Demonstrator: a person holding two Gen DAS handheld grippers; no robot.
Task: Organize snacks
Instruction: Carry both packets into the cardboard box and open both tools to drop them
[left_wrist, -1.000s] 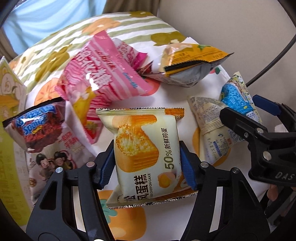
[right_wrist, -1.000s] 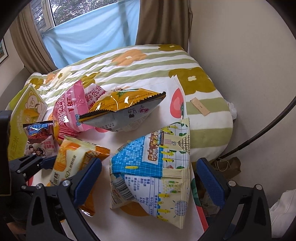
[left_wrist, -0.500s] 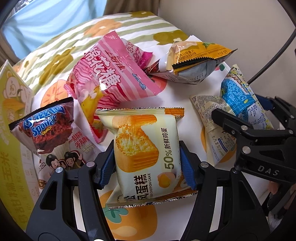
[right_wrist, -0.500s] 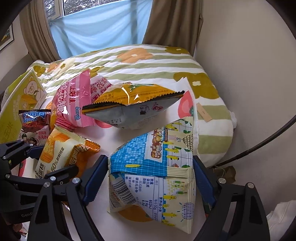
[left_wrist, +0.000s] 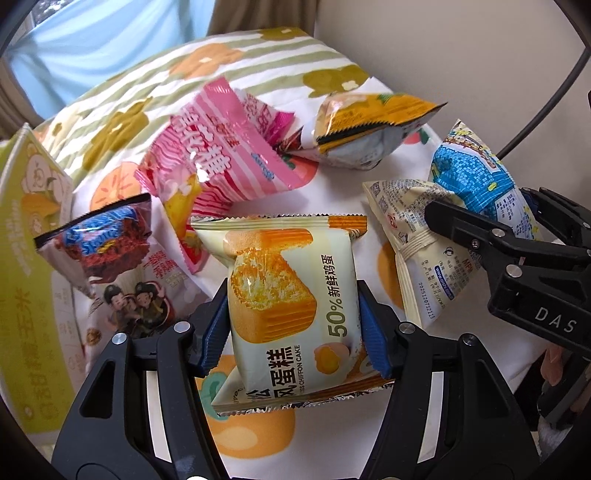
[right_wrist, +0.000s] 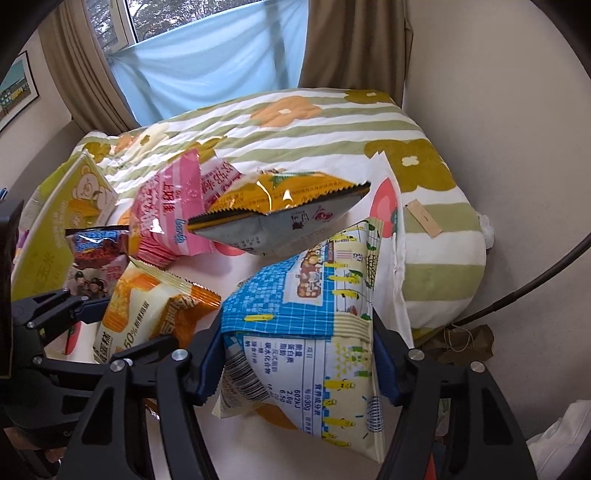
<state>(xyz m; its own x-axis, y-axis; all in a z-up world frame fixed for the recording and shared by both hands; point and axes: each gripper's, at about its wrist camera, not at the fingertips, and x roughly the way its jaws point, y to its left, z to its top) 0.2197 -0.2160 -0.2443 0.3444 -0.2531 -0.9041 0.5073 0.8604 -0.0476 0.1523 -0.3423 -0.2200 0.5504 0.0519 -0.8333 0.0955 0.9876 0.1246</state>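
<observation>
A cream and orange chiffon cake packet (left_wrist: 291, 288) stands upright between the blue pads of my left gripper (left_wrist: 291, 325), which is shut on its sides just above the fruit-print cloth (left_wrist: 332, 192). To its right, a blue and cream snack bag (right_wrist: 295, 295) sits in my right gripper (right_wrist: 297, 354). Those jaws are closing, and both pads touch the bag's edges. The left wrist view shows the same bag (left_wrist: 472, 173) with the right gripper's black fingers (left_wrist: 461, 225) around it. The cake packet (right_wrist: 140, 306) appears at the left of the right wrist view.
A pink marshmallow bag (left_wrist: 221, 162), an orange and grey bag (left_wrist: 369, 125), a red and blue packet (left_wrist: 103, 240), a cartoon-print packet (left_wrist: 140, 295) and a big green bag (left_wrist: 26, 277) lie around. Behind is a striped floral pillow (right_wrist: 295, 122). A wall and a black cable (right_wrist: 535, 288) are at right.
The right gripper's wide-open jaws have closed in onto the blue snack bag. The left gripper has risen slightly, still holding the cake packet.
</observation>
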